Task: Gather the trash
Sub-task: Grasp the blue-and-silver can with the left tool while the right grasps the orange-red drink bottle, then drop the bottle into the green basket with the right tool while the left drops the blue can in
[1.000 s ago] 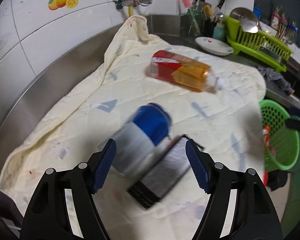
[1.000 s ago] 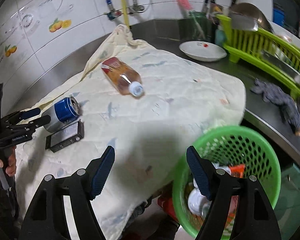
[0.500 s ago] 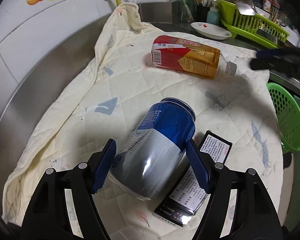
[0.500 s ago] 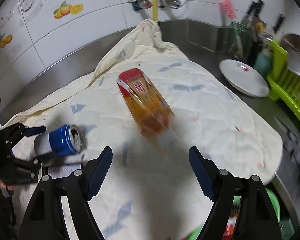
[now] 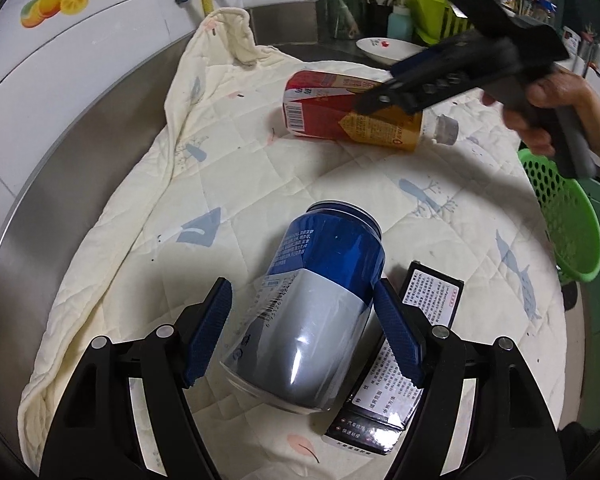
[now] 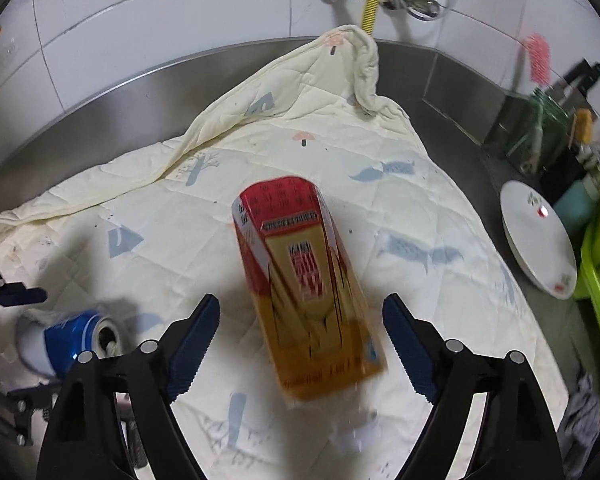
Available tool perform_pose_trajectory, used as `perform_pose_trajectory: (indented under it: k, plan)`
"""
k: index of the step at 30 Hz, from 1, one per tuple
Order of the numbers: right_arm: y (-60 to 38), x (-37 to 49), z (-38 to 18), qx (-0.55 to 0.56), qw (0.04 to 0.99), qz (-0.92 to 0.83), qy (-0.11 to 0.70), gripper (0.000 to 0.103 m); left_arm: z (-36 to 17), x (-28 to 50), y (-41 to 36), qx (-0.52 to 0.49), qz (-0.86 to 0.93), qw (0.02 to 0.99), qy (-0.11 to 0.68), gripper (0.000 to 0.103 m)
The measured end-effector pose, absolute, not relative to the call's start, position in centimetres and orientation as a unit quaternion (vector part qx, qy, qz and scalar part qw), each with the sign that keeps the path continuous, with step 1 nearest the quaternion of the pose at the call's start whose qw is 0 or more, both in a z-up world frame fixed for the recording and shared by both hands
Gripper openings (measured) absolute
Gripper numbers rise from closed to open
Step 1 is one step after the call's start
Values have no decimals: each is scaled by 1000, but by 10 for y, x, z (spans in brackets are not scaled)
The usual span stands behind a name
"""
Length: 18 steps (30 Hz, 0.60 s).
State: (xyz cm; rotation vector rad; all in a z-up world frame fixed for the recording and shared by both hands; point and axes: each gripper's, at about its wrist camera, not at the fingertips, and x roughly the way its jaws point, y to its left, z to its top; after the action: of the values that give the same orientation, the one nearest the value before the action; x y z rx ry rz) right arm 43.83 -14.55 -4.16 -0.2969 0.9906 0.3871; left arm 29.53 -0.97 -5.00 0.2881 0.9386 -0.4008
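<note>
Blue ribbed jaws gape around glossy can [image 5: 320, 312] and crinkled bottle [image 6: 308, 284].

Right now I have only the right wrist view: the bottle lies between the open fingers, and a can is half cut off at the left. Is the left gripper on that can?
Observer: The left gripper is open, with one finger on each side of the blue and silver can, not closed on it.
Operator: Is anything lying against the can?
Observer: A flat black box with a printed label lies beside it, partly under the can.
Operator: Where is the bin?
Observer: A green basket sits just past the right edge of the quilt.
</note>
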Motion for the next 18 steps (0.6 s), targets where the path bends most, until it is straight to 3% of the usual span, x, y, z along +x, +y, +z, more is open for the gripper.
perform_pose_trajectory:
  k: [14, 18]
  plan:
    - [-129, 478, -75, -158, 829, 190, 501, 80, -59, 310, -14, 145, -219, 838, 477, 73]
    - [-131, 477, -77, -151, 829, 191, 504, 71, -62, 312, -19, 155, -218, 833, 484, 72]
